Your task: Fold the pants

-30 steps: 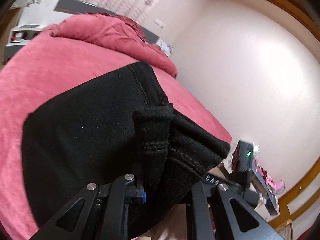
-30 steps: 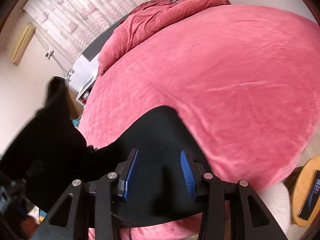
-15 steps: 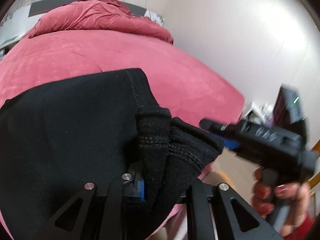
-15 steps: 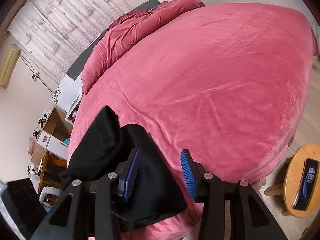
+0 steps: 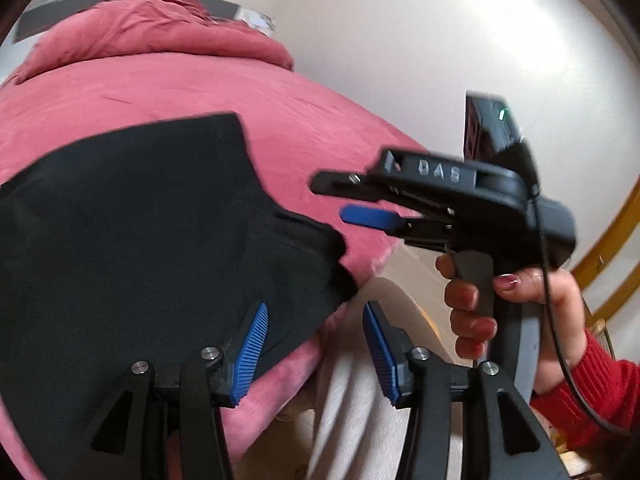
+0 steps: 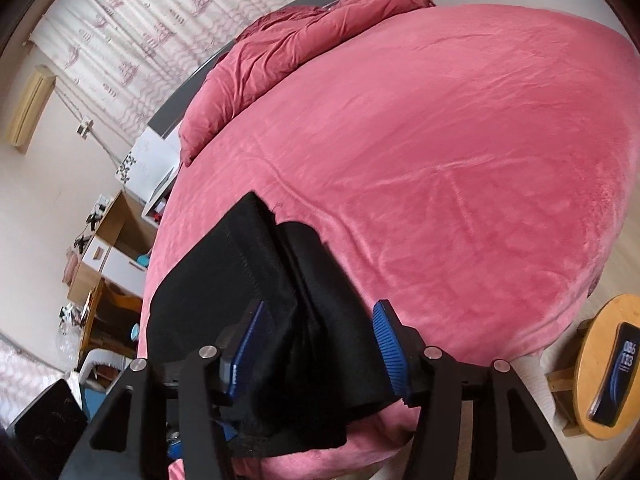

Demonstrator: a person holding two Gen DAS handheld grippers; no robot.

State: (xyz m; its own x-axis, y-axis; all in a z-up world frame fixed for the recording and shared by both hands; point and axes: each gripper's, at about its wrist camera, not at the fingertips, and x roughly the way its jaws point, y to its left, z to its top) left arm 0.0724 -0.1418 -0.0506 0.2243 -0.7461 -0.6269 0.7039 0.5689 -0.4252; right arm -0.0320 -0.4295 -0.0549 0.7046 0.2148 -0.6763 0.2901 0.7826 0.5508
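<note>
The black pants (image 5: 132, 240) lie folded at the near corner of the pink bed (image 5: 168, 92). The left gripper (image 5: 316, 344) has just been opening; its jaws stand apart, nothing between them, pants beside its left pad. The right gripper (image 6: 320, 344), also just opening, straddles the pants' edge without pressing it.

- I see a wide bed (image 6: 460, 168) covered in a pink plush blanket, smooth over most of its top.
- Folded black fabric pants (image 6: 256, 304) lie flat near its close corner, reaching the edge.
- A bunched pink duvet (image 6: 304, 44) sits heaped at the far end, by the headboard.
</note>
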